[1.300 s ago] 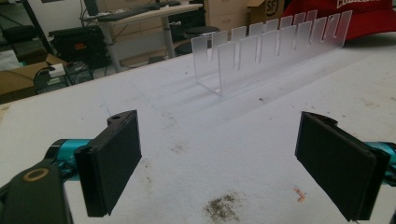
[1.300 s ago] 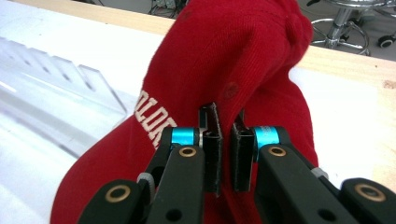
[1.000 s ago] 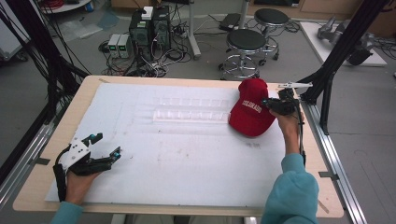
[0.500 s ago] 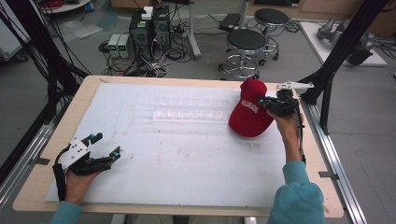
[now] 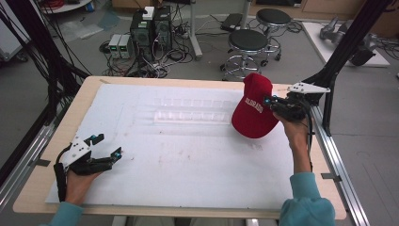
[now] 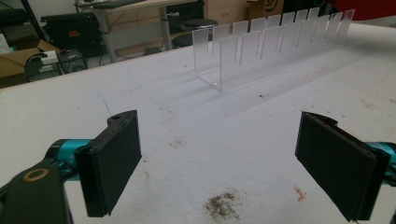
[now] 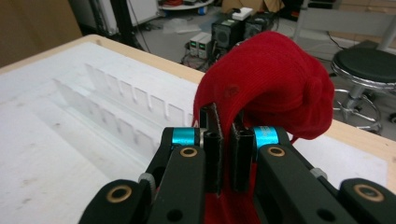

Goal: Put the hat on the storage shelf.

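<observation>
While our right gripper (image 5: 275, 104) clamps the red cap (image 5: 252, 113) at right of frame, lifted off the table (image 5: 188, 165), pickup is done; placement on the clear slotted rack (image 5: 190, 110) likely remains. Left gripper (image 5: 107, 146) rests released, lower left.

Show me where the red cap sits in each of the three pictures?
High view: the red cap hangs at right of centre, pinched by the right gripper.
Left gripper view: a red sliver at the top right corner, probably the cap.
Right gripper view: the cap is dead centre, clamped between the jaws.
Shared landmark: the clear slotted rack.
</observation>
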`<control>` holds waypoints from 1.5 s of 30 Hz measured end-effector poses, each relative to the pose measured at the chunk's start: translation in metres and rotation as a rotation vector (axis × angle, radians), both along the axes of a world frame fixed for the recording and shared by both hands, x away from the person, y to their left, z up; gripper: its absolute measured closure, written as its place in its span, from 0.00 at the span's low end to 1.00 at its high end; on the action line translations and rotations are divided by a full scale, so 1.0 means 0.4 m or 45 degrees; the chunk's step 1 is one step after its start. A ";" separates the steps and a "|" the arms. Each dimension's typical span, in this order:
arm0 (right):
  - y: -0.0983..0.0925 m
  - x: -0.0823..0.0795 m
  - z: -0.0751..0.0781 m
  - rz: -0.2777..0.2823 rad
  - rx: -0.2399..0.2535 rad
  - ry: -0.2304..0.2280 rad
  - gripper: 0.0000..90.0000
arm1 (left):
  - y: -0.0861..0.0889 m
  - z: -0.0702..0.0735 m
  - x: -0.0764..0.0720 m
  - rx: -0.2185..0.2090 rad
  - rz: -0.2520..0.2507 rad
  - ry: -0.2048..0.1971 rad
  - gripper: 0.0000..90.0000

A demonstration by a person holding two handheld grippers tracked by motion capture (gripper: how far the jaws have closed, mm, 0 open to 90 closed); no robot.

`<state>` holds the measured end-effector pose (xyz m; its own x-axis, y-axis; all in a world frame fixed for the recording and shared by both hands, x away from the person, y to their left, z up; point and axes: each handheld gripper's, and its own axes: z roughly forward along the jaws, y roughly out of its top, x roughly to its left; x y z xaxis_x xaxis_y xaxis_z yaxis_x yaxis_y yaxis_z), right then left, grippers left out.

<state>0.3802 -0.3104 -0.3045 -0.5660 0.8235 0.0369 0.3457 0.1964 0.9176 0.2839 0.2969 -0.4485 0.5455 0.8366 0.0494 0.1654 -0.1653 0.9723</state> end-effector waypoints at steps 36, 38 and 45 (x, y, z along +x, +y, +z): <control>0.175 -0.130 0.047 0.295 0.091 -0.133 0.96 | -0.067 0.188 0.016 -0.125 -0.263 -0.003 0.16; 0.187 -0.132 0.045 0.313 0.098 -0.134 0.96 | -0.075 0.202 0.020 -0.143 -0.289 -0.001 0.16; 0.233 -0.139 0.043 0.378 0.097 -0.137 0.96 | -0.125 0.254 0.038 -0.131 -0.377 0.027 0.16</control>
<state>0.3247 -0.2170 -0.2873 -0.7851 0.6190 0.0190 0.1839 0.2036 0.9616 0.2989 0.2467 -0.3470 0.7664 0.6410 -0.0413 0.1449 -0.1099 0.9833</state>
